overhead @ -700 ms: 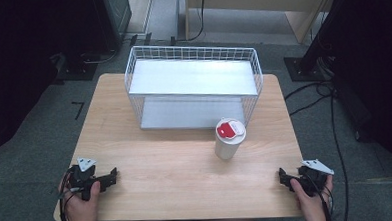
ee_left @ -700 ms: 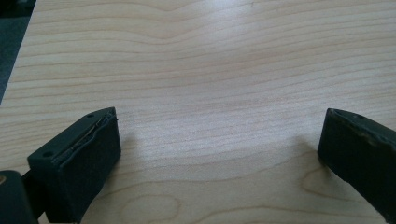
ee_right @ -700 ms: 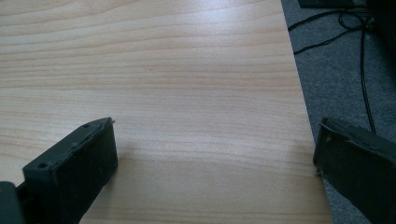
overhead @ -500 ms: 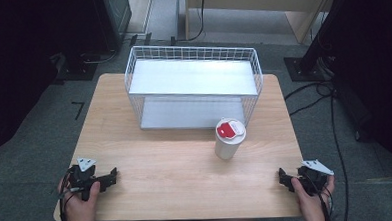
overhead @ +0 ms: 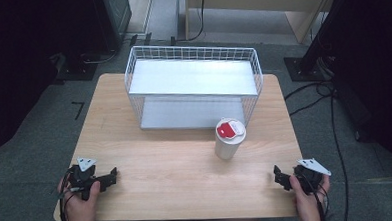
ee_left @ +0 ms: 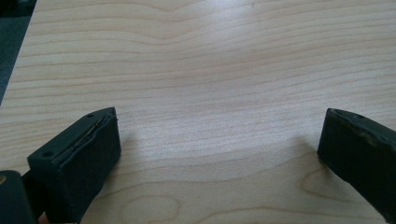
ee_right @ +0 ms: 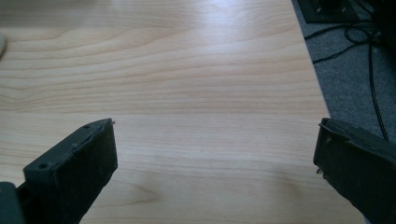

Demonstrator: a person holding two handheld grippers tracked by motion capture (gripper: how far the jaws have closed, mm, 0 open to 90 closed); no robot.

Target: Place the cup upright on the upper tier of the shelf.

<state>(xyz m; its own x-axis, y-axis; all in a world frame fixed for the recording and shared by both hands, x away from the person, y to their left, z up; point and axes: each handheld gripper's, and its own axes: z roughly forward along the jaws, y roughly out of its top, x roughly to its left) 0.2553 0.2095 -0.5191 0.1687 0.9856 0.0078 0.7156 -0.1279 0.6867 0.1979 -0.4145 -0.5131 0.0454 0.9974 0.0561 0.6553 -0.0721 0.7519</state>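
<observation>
Movement: nothing to call since the earlier frames, both hands sit where they were and the cup has not budged.
Left hand-held gripper [overhead: 112,175]: low in the lower left of the high view, at the near left corner of the table [overhead: 177,191], gripped by the person's left hand [overhead: 77,195]; grey three-cornered plate on top, jaws pointing toward the middle of the frame.
Left jaws: wide apart in the left gripper view [ee_left: 219,154], bare wood grain between them, nothing held.
Right hand-held gripper [overhead: 279,177]: lower right of the high view, at the near right edge of the table, held by the right hand [overhead: 307,190]; its grey plate faces up as well.
Right jaws: spread wide in the right gripper view [ee_right: 215,154], only table top between them; grey floor and black cables in that view's upper right.
Cup [overhead: 229,139]: white, with a red-and-white lid, upright at centre-right of the high view, on the table just in front of the basket's near right corner, well apart from both grippers, nearer the right one.
Wire basket [overhead: 191,53]: white, upper centre of the high view, standing on the far half of the table, a pale shelf inside it.
Surroundings: grey carpet around the table, dark stands and cables at the right of the frame.
</observation>
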